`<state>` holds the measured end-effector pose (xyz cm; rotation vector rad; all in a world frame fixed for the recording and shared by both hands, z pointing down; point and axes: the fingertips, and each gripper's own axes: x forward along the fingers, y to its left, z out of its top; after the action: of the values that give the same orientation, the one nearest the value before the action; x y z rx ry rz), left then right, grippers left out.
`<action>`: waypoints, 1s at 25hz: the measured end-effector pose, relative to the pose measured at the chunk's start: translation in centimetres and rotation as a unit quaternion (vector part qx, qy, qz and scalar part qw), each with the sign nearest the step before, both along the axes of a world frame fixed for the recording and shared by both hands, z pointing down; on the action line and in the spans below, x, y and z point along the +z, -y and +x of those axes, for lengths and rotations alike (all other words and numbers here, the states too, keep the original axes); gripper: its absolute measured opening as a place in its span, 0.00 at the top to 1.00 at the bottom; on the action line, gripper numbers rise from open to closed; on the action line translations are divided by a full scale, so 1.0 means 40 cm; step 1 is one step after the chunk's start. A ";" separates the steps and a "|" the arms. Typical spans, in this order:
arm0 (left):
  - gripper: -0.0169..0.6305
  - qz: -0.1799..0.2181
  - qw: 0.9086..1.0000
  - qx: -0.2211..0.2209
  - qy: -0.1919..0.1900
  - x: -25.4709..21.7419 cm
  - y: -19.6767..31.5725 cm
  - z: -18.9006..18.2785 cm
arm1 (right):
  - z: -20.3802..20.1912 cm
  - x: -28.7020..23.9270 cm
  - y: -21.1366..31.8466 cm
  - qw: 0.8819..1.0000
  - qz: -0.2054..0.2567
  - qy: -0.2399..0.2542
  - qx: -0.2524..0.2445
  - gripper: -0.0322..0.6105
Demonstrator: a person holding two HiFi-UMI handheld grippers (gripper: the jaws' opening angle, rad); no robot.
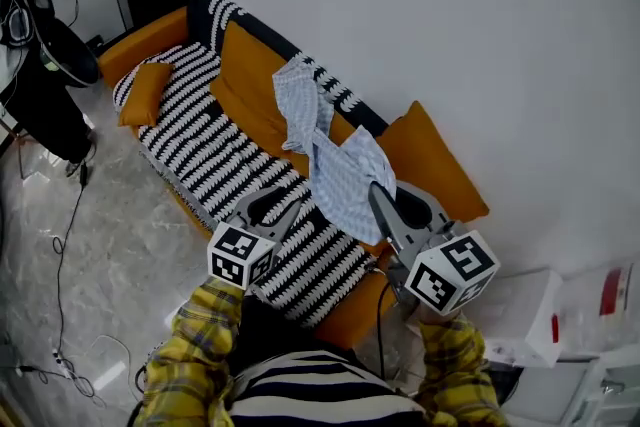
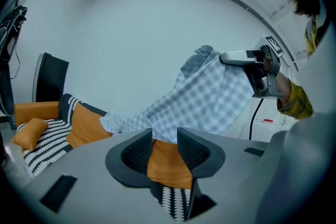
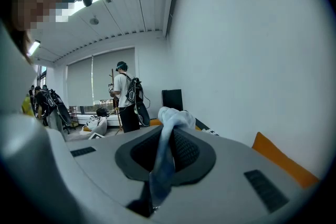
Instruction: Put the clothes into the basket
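**Shirt held over the sofa**

The right gripper (image 3: 166, 150) is clamped on the checked shirt (image 1: 337, 171). The left gripper (image 2: 164, 148) stands wide and empty. The shirt stretches along the sofa (image 1: 205, 158) backrest, with its far end draped there. I would raise it until that end hangs free.

Right tool (image 1: 378, 193) holds checked shirt (image 1: 335, 170) above striped sofa (image 1: 215, 150).

Living-room mock-up in lab: orange sofa (image 1: 205, 150), loose floor cables (image 1: 60, 250), backpack-wearing person (image 3: 126, 97) by window blinds
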<state>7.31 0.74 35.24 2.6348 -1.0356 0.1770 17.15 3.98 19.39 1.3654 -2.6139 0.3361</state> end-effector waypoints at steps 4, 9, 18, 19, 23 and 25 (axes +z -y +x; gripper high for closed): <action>0.74 -0.012 1.000 0.026 -0.003 0.020 -0.023 0.072 | 0.050 -0.018 -0.063 1.000 0.001 -0.009 0.022 0.87; 0.74 -0.018 0.999 0.051 0.008 0.051 -0.026 0.157 | 0.126 -0.021 -0.110 0.999 -0.003 -0.008 0.045 0.87; 0.73 -0.038 0.994 0.104 0.023 0.116 -0.047 0.252 | 0.232 0.013 -0.182 0.995 -0.033 -0.014 0.096 0.87; 0.73 -0.040 0.993 0.109 0.025 0.125 -0.050 0.261 | 0.242 0.018 -0.182 0.994 -0.036 -0.012 0.102 0.87; 0.73 -0.055 0.991 0.115 0.039 0.178 -0.051 0.269 | 0.260 0.045 -0.173 0.992 -0.046 -0.010 0.115 0.87; 0.73 -0.069 0.991 0.106 0.047 0.217 -0.037 0.258 | 0.262 0.065 -0.163 0.991 -0.054 -0.007 0.120 0.87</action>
<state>17.62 2.22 43.92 2.6266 -0.7387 0.4088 27.62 10.48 22.00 1.6384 -2.3837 0.4918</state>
